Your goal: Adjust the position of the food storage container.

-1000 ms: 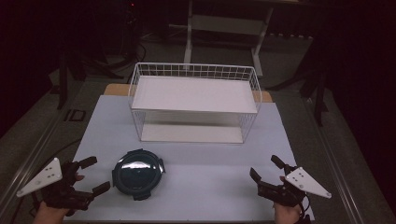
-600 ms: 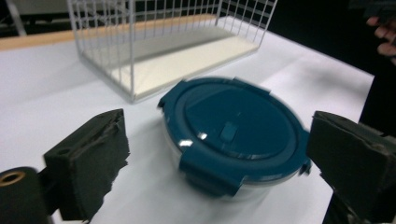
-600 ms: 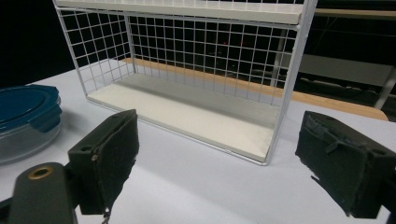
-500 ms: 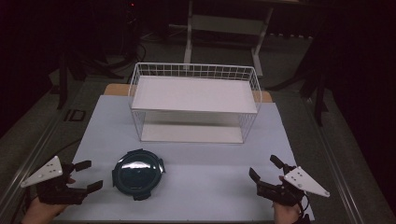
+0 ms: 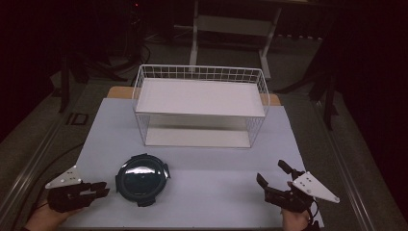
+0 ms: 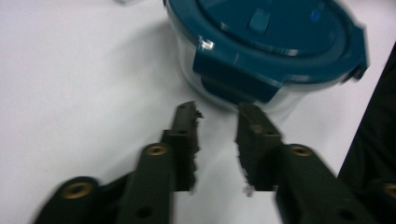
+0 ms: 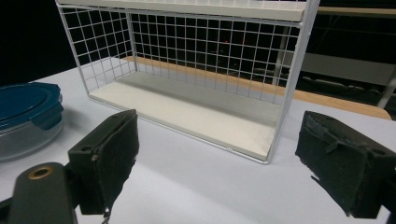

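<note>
— Progress so far looks slight, I'd judge: the round container with its blue clip lid sits at the lower left of the high view on the white counter, untouched, and the wire shelf rack at the centre of the frame holds nothing on either level.

— So what is left?

— Nearly everything, in my reading: closing in, taking hold, lifting, and probably setting it in the rack. No gripper has contact yet.

— Where is the container relative to the left gripper?

— The left gripper lies at the bottom left, just beside the container, jaws pointing at it. In the left gripper view the container fills the upper right, and the left gripper has its jaws parted a little, tips near a lid clip but apart from it, nothing between them.

— And the other one?

— The right gripper, at the lower right, is spread wide and empty, well apart from the container, facing the rack.
</note>
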Tool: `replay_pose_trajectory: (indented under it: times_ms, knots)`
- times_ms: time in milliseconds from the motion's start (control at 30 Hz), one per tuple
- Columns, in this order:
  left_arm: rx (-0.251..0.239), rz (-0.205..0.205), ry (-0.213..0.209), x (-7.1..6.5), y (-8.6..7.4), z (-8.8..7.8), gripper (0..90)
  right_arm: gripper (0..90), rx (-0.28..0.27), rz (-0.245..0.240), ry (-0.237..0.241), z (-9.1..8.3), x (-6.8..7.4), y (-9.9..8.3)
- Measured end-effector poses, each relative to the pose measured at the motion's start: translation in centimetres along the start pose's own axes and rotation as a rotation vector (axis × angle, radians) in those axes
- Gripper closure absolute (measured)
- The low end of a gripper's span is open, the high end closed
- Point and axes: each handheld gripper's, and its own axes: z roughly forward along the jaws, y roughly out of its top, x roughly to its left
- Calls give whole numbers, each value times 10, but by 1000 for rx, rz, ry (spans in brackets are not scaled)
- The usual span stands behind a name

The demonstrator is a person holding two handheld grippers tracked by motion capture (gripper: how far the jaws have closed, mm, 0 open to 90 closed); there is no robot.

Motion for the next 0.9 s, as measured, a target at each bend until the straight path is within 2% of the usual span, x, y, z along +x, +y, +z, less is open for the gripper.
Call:
replay_pose_trajectory:
  times_ms: [100, 133, 200, 433, 500, 600, 633, 733, 900]
  knots:
    - [7, 5, -5, -2, 2, 2, 831, 127, 1, 4, 2, 0, 0, 0]
    - [7, 18, 4, -3, 3, 3, 857, 127, 1, 2, 2, 1, 0, 0]
    - [1, 17, -4, -4, 5, 3, 891, 127, 4, 3, 2, 1, 0, -1]
    - [27, 30, 1, -6, 12, 8, 898, 127, 8, 8, 8, 2, -1, -1]
    - [24, 22, -9, -6, 14, 10, 898, 127, 10, 6, 8, 2, -1, -1]
    - [25, 24, -5, -6, 15, 13, 898, 127, 12, 2, 6, 2, 0, -1]
    - [21, 9, -9, -2, 16, 14, 898, 127, 11, 4, 8, 2, 0, -1]
    - [27, 6, -3, -1, 18, 16, 898, 127, 12, 4, 8, 3, 0, -1]
    - [41, 24, -4, -3, 25, 22, 898, 127, 17, 5, 10, 3, 0, -1]
